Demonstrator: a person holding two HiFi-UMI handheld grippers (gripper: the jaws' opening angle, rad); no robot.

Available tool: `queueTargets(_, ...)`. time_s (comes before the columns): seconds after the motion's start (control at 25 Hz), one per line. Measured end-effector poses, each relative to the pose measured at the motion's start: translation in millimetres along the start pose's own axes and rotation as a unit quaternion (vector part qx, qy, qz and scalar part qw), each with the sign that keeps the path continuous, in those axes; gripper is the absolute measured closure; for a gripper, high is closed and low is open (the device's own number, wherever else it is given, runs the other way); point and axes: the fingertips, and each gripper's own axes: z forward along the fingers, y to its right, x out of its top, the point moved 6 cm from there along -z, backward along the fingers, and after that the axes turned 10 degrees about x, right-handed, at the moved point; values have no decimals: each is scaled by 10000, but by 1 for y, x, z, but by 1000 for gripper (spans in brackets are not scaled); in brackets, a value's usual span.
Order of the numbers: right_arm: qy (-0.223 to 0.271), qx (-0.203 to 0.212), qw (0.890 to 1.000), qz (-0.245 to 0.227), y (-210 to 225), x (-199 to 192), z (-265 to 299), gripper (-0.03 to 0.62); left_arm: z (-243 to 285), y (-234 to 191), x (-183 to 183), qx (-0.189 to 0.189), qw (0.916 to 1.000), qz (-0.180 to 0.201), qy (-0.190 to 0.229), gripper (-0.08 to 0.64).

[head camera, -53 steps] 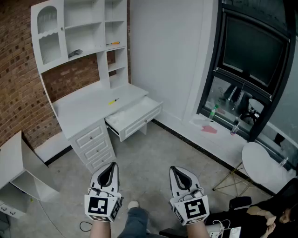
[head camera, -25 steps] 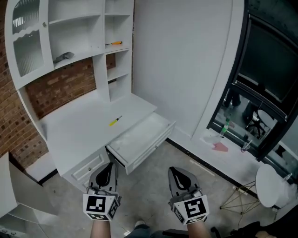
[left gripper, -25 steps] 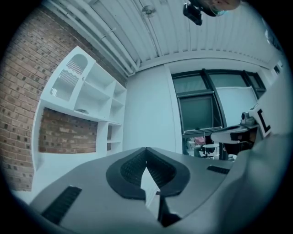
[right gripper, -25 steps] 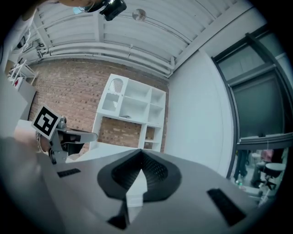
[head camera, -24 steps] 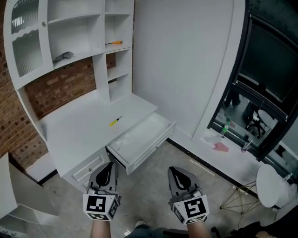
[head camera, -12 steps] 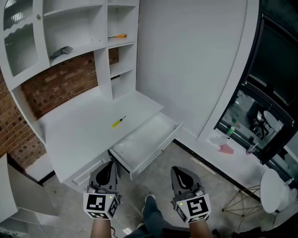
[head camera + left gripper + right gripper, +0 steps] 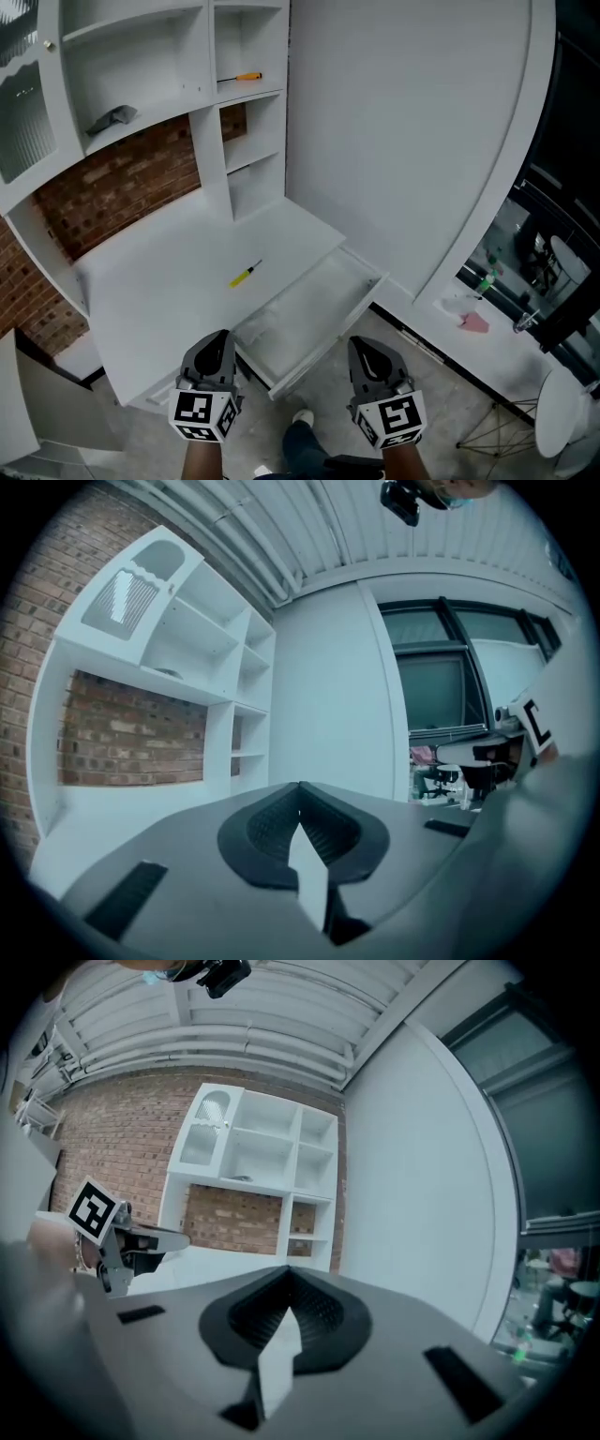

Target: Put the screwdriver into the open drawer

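The screwdriver [image 7: 246,274] lies flat on the white table [image 7: 159,281], near the open drawer [image 7: 305,314] but not in it. In the head view its long axis runs diagonally, with the yellow handle at the lower left end and the thin metal tip pointing to the upper right, toward the wall. The left gripper [image 7: 217,337] and the right gripper [image 7: 362,345] are low in the head view, both apart from the screwdriver, and each one has its jaws clenched together with nothing between them.
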Motion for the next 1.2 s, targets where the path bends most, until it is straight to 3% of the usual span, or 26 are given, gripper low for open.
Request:
queueTargets(0.28,-79,2,10000,22,60,0,68,581,95,-13,-4,-64,9995,-128,-278,537)
queueTargets(0.36,-109,5,9999,76,76,-2,86,581,120,-14,-8,-141,9988,-148,-439,461)
queueTargets(0.44,-131,18,9998,116,90,-5,102,581,144,-16,-15,-191,9977,-116,-643,312)
queueTargets(0.48,-151,28,9998,128,97,-8,110,581,156,-17,-20,-196,9971,-75,-738,303)
queueTargets(0.76,-357,114,9988,302,131,-27,156,581,220,-30,-54,-146,9922,224,-1221,296)
queueTargets(1.04,-686,301,9961,467,134,-47,182,581,258,-54,-97,-126,9829,520,-1761,296)
queueTargets(1.12,-798,303,9950,521,132,-55,187,581,269,-63,-110,-76,9807,609,-1858,377)
queueTargets(1.2,-904,269,9938,583,129,-63,190,581,278,-70,-125,-88,9774,627,-2015,400)
